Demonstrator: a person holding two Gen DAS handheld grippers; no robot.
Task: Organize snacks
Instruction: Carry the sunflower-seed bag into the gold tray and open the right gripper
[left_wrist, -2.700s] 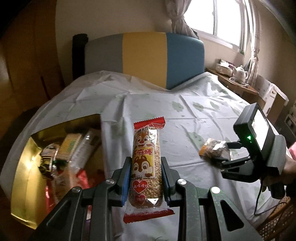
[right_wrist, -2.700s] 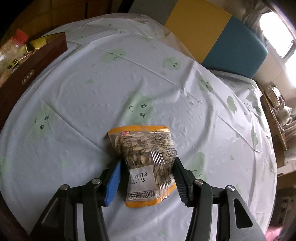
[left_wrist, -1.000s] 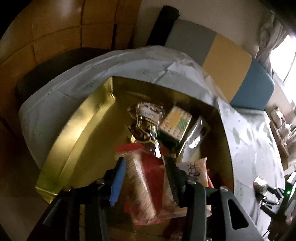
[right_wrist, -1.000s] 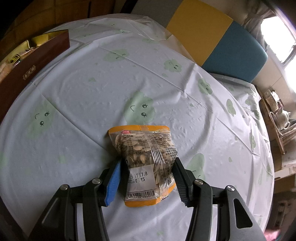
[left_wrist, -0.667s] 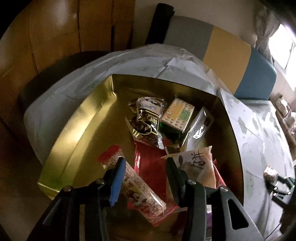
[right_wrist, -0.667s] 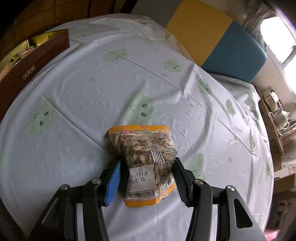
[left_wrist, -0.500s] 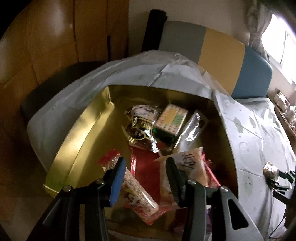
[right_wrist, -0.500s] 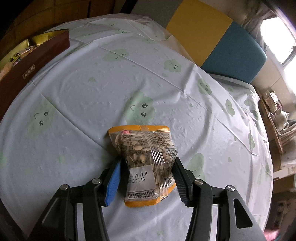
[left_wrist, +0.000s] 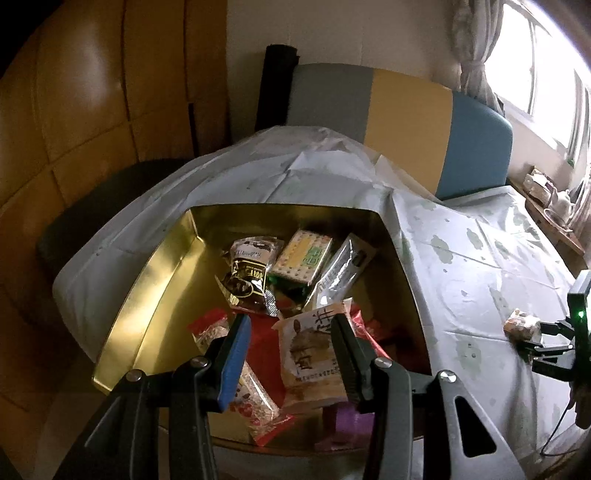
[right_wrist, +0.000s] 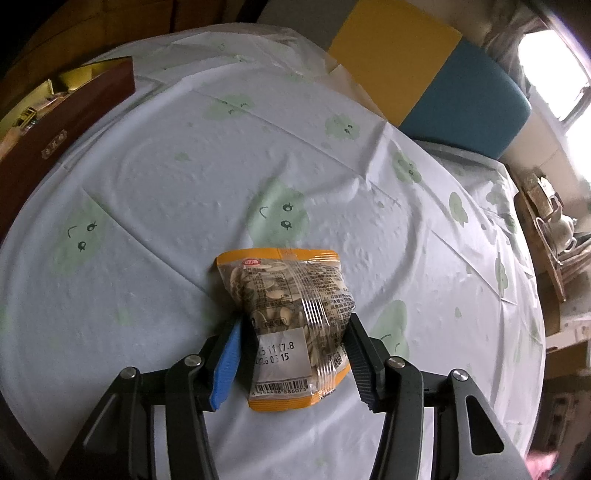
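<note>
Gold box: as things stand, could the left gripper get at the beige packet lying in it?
Probably yes. The left gripper hangs open and empty just above the open gold box, and the beige packet lies on top of the pile with nothing covering it.

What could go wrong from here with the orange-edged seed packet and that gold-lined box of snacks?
1. The right gripper holds the orange-edged clear packet of seeds only by its lower half, so the crinkly film could slip or sag when lifted.
2. The gold-lined box is already piled with loose packets; another dropped on top may slide off the heap.
3. The left gripper hangs open just above the beige paper-look snack bag and could snag it.
</note>
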